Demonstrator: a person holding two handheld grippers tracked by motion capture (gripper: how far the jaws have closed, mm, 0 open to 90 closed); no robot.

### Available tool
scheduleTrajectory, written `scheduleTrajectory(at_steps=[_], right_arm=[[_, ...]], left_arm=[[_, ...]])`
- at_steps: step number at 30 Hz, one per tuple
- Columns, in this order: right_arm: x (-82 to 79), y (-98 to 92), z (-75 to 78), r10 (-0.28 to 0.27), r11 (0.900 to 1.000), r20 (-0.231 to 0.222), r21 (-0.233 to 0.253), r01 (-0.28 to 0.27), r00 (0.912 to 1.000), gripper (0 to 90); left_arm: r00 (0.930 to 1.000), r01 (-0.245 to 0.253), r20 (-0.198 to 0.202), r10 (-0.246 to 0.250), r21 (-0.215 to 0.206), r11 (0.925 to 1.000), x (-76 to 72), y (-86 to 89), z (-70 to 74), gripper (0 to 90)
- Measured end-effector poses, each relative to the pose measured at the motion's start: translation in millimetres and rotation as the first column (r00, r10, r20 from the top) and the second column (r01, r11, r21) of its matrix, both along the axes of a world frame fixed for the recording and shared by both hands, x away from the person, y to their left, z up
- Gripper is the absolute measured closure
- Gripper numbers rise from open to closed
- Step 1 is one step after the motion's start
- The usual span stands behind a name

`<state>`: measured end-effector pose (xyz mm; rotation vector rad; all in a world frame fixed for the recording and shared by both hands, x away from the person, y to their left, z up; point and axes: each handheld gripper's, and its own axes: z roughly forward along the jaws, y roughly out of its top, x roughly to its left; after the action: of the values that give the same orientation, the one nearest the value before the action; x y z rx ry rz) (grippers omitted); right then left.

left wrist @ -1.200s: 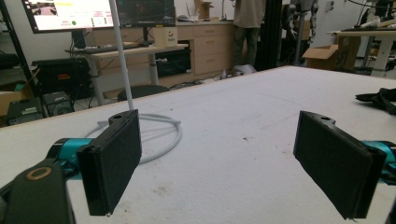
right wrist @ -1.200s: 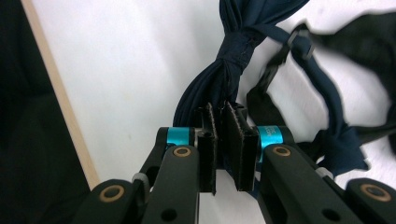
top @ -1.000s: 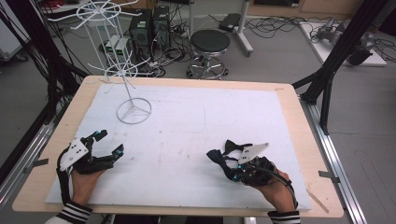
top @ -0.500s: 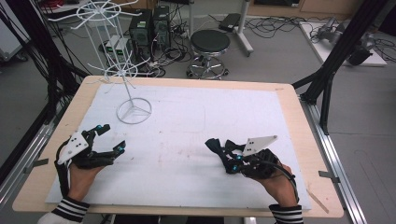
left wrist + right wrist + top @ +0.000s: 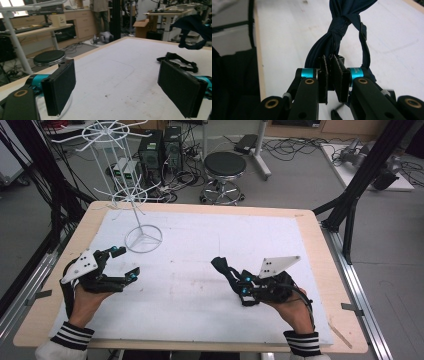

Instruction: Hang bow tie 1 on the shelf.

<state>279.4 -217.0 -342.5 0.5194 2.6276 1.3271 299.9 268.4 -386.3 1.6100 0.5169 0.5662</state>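
Pinching dark blue cloth (image 5: 342,22) with right gripper (image 5: 331,75) at bench's four o'clock; left gripper (image 5: 122,265) spread wide, eight o'clock, empty.

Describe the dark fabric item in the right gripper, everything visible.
The dark navy fabric piece looks like soft woven cloth, twisted into a knot with a strap and small buckle beside it. The right gripper pinches its lower end between shut pads. In the high view it sticks out leftward above the white mat.
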Motion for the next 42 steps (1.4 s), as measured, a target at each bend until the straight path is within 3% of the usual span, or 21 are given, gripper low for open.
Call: scheduleTrajectory(at_steps=[7, 18, 23, 26, 34, 42], right_arm=[[9.4, 14.3, 5.8, 0.034, 0.998, 0.021, 0.06, -0.036, 0.9992, 83.4], [21.2, 34.4, 10.2, 0.114, 0.985, 0.031, 0.125, -0.117, 0.993, 83.4], [29.0, 43.9, 10.9, 0.156, 0.975, 0.03, 0.156, -0.158, 0.9874, 83.4], [31.5, 49.6, 11.3, 0.181, 0.972, 0.037, 0.147, -0.184, 0.9828, 83.4], [34.0, 57.9, 8.7, 0.216, 0.964, 0.016, 0.153, -0.216, 0.9763, 83.4], [36.4, 65.9, 8.1, 0.257, 0.951, 0.012, 0.176, -0.255, 0.9664, 83.4]], left_arm=[[0.9983, 0.059, -0.01, -0.058, 0.021, 0.9981, 4.2, -3.7, 13.7, 15.0], [0.986, 0.167, -0.004, -0.167, 0.055, 0.9845, 9.6, -18.7, 32.2, 15.0], [0.9751, 0.222, -0.008, -0.222, 0.059, 0.9733, 11.9, -28.9, 35.4, 15.0], [0.9618, 0.272, 0.015, -0.273, 0.057, 0.9606, 12.4, -34.6, 36.7, 15.0], [0.9443, 0.327, 0.012, -0.329, 0.071, 0.9422, 15.7, -52.0, 43.1, 15.0], [0.9193, 0.391, 0.009, -0.393, 0.099, 0.9153, 19.1, -68.7, 49.6, 15.0]])
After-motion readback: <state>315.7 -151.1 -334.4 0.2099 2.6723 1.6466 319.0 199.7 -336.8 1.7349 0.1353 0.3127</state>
